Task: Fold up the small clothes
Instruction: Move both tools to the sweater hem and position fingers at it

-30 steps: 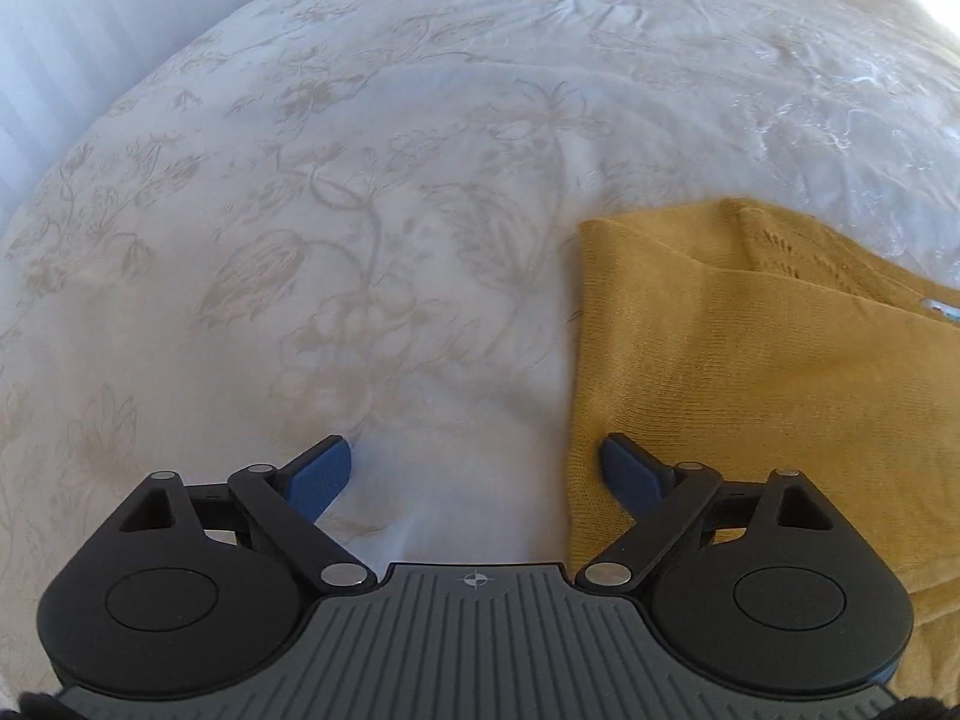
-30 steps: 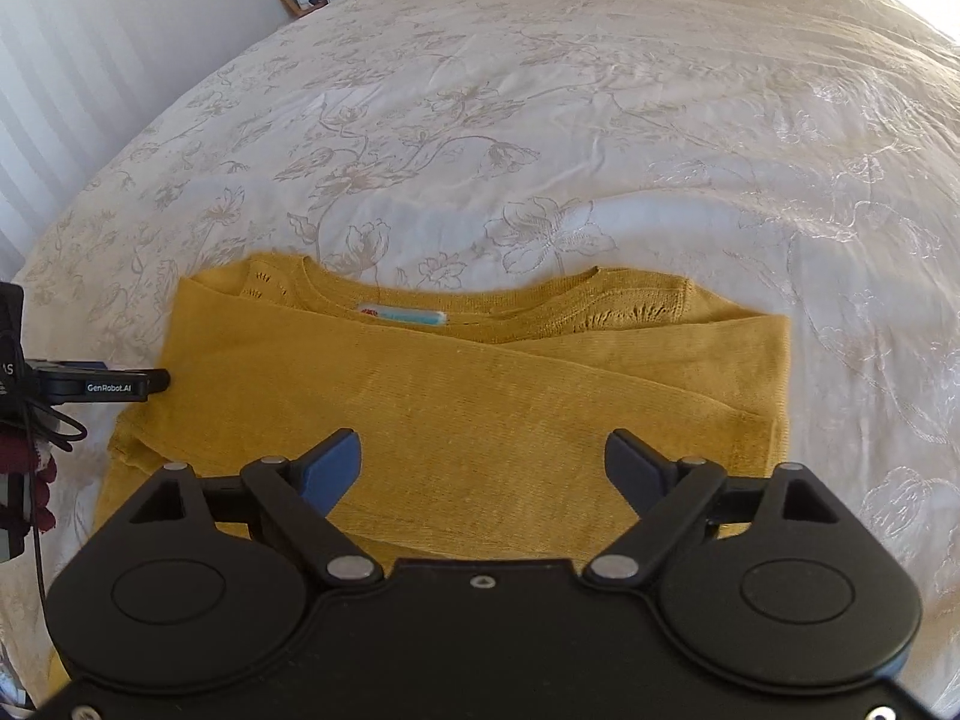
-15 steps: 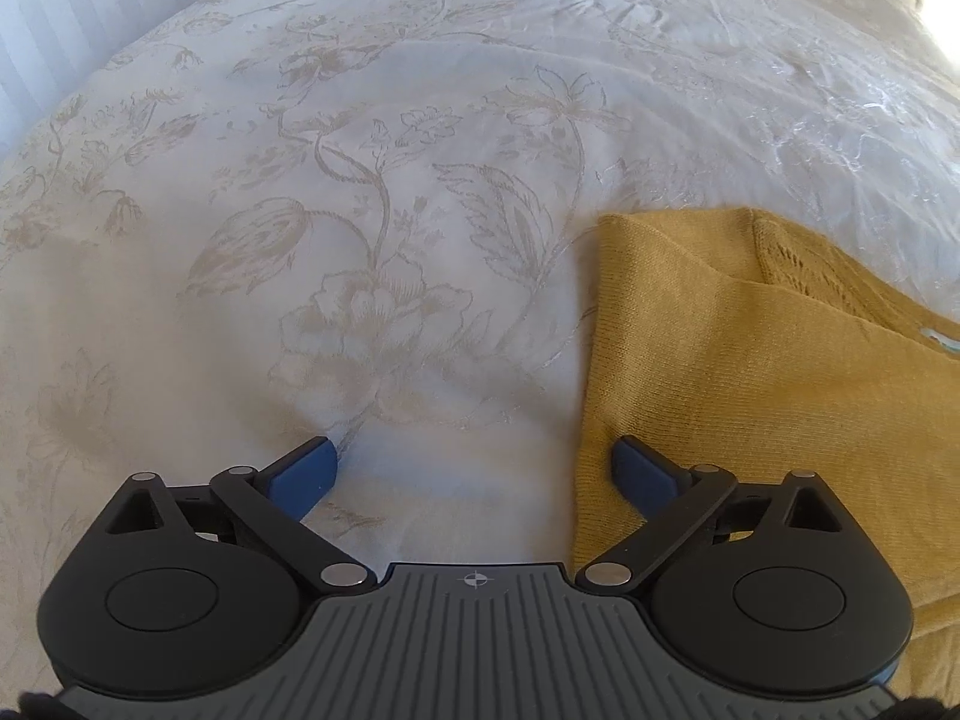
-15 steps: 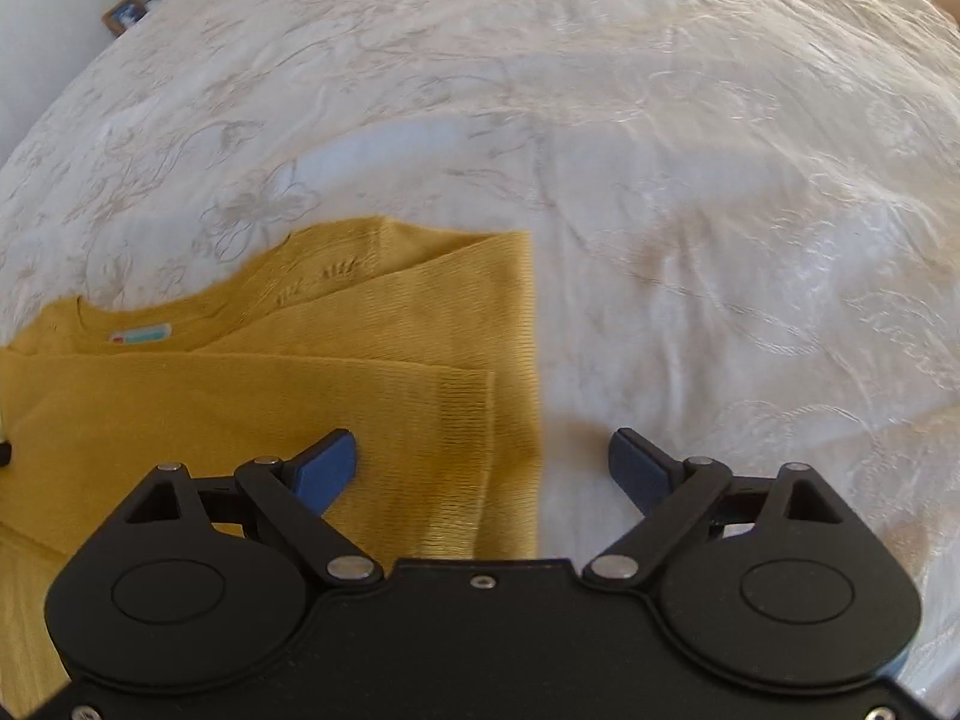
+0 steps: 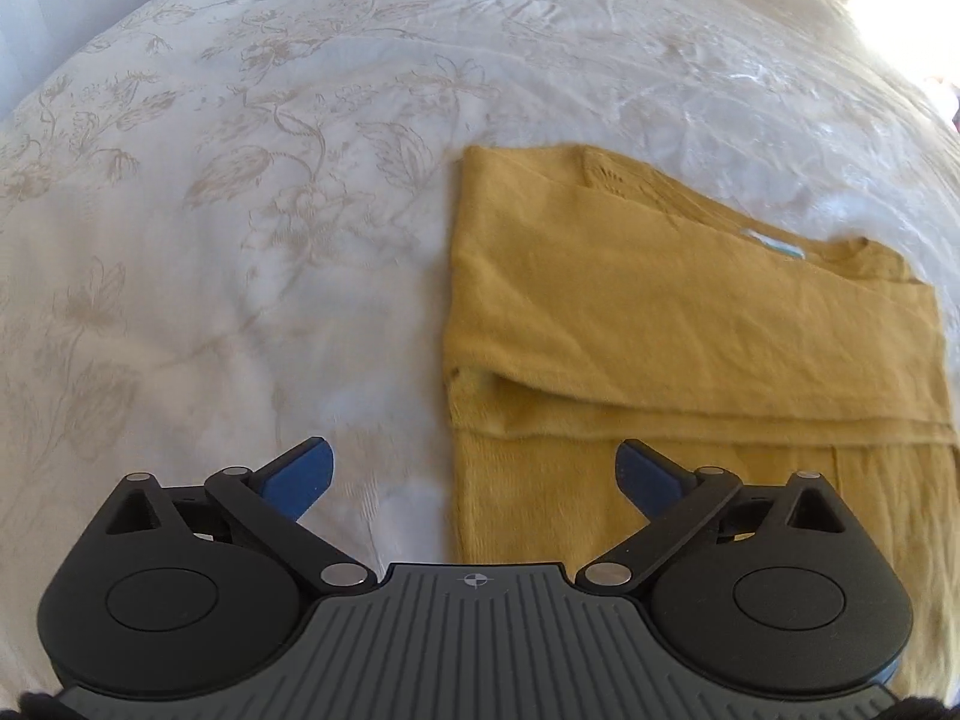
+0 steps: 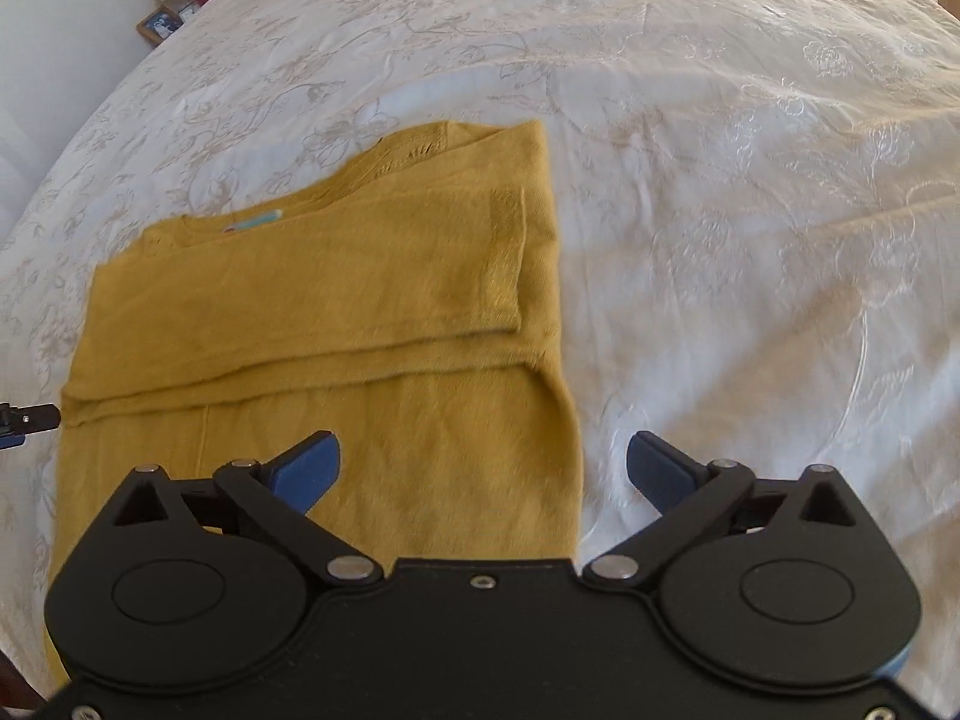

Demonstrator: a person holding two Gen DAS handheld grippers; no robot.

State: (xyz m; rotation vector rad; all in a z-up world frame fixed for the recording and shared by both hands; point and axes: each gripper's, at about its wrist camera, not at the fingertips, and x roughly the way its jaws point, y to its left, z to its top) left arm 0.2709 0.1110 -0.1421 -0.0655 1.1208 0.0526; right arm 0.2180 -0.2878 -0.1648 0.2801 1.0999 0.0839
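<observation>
A mustard-yellow knit sweater (image 5: 660,312) lies flat on the white bedspread, both sleeves folded across its chest, neckline with a light label away from me. It also shows in the right wrist view (image 6: 312,324). My left gripper (image 5: 474,477) is open and empty, hovering low over the sweater's left side edge; one fingertip is over the bedspread, the other over the knit. My right gripper (image 6: 483,468) is open and empty, straddling the sweater's right side edge the same way.
The white bedspread (image 5: 240,210) with a beige floral pattern spreads all around the sweater (image 6: 750,210). A nightstand with a lamp, a framed photo and small items (image 6: 174,6) stands at the far left. A tip of the left gripper (image 6: 27,420) shows at the left edge.
Both grippers pulled back toward the sweater's lower part, so more of the garment shows. The right gripper moved from the sweater's middle to its right edge. Both stayed open.
</observation>
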